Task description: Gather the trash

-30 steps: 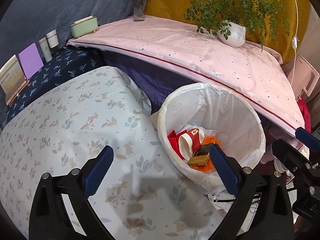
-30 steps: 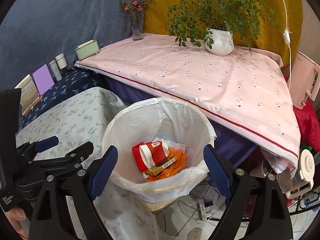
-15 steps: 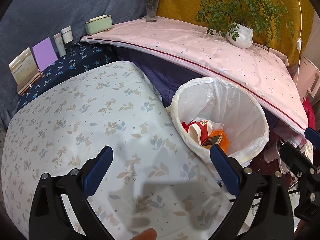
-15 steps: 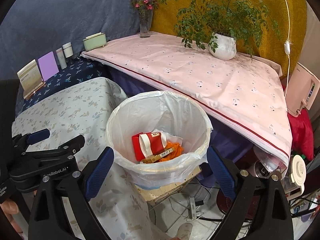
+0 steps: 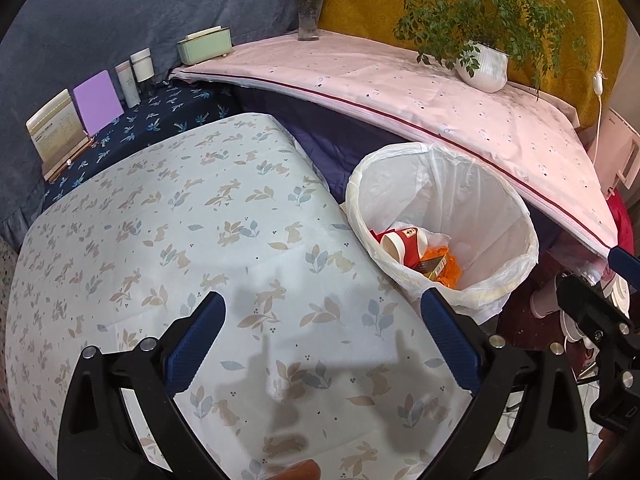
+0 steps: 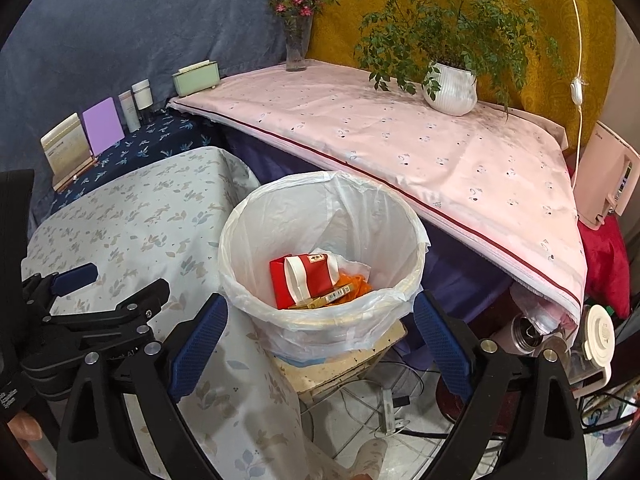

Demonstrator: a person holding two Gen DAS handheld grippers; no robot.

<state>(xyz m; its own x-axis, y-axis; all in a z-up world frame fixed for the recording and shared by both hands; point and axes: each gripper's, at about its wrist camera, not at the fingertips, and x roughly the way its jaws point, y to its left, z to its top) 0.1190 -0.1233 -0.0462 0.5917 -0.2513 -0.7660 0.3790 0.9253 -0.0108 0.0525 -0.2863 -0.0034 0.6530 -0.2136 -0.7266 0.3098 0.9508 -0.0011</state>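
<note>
A white bin (image 5: 516, 216) lined with a plastic bag stands beside the floral-cloth table (image 5: 168, 232). It holds a red paper cup (image 5: 404, 242), a yellow box (image 5: 434, 266) and orange scraps (image 5: 450, 276). In the right wrist view the bin (image 6: 256, 240) sits straight ahead with the red cup (image 6: 310, 272) and a red packet (image 6: 280, 284) inside. My left gripper (image 5: 322, 330) is open and empty above the table's near part. My right gripper (image 6: 320, 330) is open and empty, just before the bin's near rim. The left gripper also shows at the left of the right wrist view (image 6: 116, 288).
A pink-covered table (image 5: 400, 92) runs behind the bin, with a white potted plant (image 5: 482, 64), a flower vase (image 5: 308, 12) and a green box (image 5: 204, 44). Cards and small bottles (image 5: 136, 76) stand on a dark blue surface at far left. Cables and a power strip (image 6: 388, 408) lie on the floor.
Both grippers have pulled back and up from the bin, so it looks smaller and farther. More of the floral table shows. Both jaws stay open and empty.
</note>
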